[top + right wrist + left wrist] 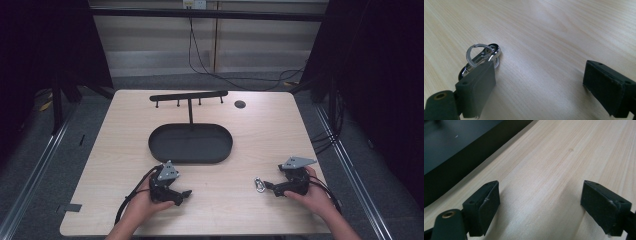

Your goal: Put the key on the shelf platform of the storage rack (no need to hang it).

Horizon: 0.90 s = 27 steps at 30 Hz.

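A shiny metal carabiner with a key ring [259,184] lies flat on the wooden table near the front right. My right gripper [267,186] rests on the table just right of it, pointing left. In the right gripper view the carabiner [480,56] lies just beyond the tip of the left jaw, partly hidden by it, and the right gripper [539,85] stands open with bare wood between the jaws. My left gripper [186,194] rests near the front left, pointing right. In its own view the left gripper [540,205] is open and holds nothing.
A black oval tray [190,159] sits mid-table, and its dark wall [461,170] runs close past the left gripper. Behind it stands a black rack with several hooks [189,95]. A small black disc [240,104] lies at the back right.
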{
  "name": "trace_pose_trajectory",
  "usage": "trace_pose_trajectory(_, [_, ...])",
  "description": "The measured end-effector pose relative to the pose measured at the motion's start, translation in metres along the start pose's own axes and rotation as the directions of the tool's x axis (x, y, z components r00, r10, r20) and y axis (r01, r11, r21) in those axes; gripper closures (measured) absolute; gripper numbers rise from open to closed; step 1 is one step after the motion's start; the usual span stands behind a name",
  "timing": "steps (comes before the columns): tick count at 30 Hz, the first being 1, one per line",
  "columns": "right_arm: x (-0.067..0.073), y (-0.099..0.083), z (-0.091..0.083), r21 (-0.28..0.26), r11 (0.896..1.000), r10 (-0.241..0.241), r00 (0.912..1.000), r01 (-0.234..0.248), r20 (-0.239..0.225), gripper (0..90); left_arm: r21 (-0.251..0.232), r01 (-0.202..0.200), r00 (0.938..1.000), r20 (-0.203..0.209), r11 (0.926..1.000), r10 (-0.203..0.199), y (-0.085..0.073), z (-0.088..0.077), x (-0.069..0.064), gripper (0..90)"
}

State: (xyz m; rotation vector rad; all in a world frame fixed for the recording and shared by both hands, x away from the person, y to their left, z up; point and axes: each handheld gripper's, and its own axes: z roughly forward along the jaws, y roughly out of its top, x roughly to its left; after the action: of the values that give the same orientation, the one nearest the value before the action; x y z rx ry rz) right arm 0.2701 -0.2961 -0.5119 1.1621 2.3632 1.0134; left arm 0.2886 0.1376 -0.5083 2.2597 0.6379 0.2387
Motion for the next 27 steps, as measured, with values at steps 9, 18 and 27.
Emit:
trace_pose_trajectory(9, [0.003, 0.008, -0.004, 0.081, 0.997, 0.01, 0.9999, -0.01, 0.005, 16.2, -0.005, 0.006, 1.0, -0.001, 1.0, -0.006, 0.0, 0.0, 0.0, 15.2])
trace_pose_trajectory(18, [0.01, 0.032, -0.011, 0.286, 0.957, 0.06, 0.9971, -0.045, -0.045, 29.6, -0.005, 0.006, 1.0, 0.0, 1.0, -0.006, 0.0, 0.0, 0.0, 15.2])
trace_pose_trajectory(27, [0.032, 0.05, 0.0, 0.4, 0.915, 0.079, 0.9949, -0.047, -0.062, 38.0, -0.004, 0.006, 1.0, 0.0, 1.0, -0.006, 0.0, 0.0, 0.0, 15.2])
